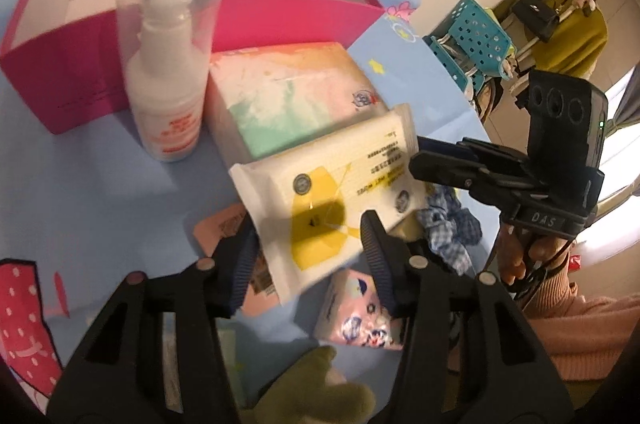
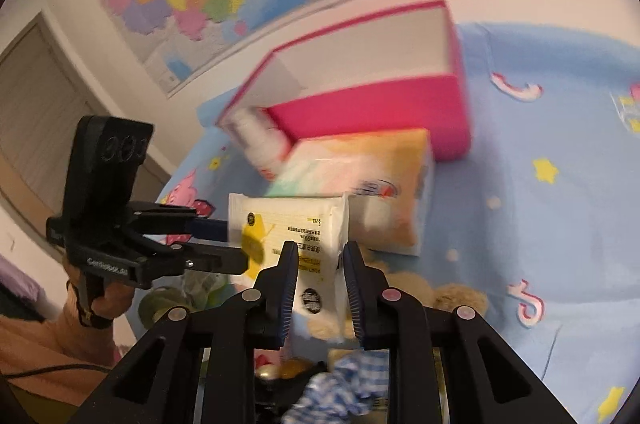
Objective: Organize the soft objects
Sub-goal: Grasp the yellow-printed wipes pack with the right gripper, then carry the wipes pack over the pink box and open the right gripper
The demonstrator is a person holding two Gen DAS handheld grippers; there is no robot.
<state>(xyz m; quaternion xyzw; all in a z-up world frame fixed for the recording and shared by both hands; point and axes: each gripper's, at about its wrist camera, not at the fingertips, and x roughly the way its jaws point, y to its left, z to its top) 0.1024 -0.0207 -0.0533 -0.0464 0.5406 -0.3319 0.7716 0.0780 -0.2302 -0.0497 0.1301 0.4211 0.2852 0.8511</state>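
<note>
A white and yellow wet-wipes pack point(image 1: 332, 192) is held above the blue table by both grippers. My left gripper point(image 1: 308, 256) is shut on its near end. My right gripper point(image 2: 320, 284) is shut on its other end point(image 2: 296, 232); it shows at the right in the left wrist view point(image 1: 436, 160). Behind the pack lie a pastel tissue pack point(image 1: 288, 96) and an open pink box point(image 1: 240, 16) with a white inside. A blue checked scrunchie point(image 1: 452, 224) lies below the wipes pack.
A white lotion bottle point(image 1: 168, 72) with a clear cap stands in front of the pink box. A small patterned tissue packet point(image 1: 360, 316), a green plush point(image 1: 316, 388) and a tan plush point(image 2: 440, 296) lie near. A teal basket point(image 1: 476, 40) is beyond the table edge.
</note>
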